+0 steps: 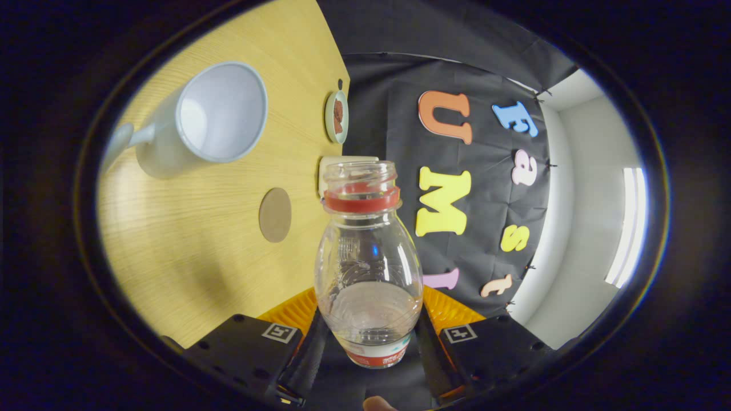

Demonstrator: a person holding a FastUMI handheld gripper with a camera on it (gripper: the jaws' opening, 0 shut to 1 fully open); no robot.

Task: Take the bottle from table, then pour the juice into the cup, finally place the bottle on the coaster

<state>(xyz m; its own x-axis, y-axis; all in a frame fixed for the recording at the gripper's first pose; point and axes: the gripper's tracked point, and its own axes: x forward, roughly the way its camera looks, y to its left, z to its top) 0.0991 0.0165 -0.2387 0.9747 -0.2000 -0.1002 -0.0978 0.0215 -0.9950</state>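
I have the claw (370, 337) clenched on the open bottle (368, 268), both fingers pressing its lower sides, lifted and tilted over the desk (188, 251), with the cup (208, 117) far left and the coaster (275, 215) nearer.

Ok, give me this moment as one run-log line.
gripper: shut on bottle | bottle: uncapped, tilted, little liquid left | cup: on table, apart | coaster: bare | stage: placing pending
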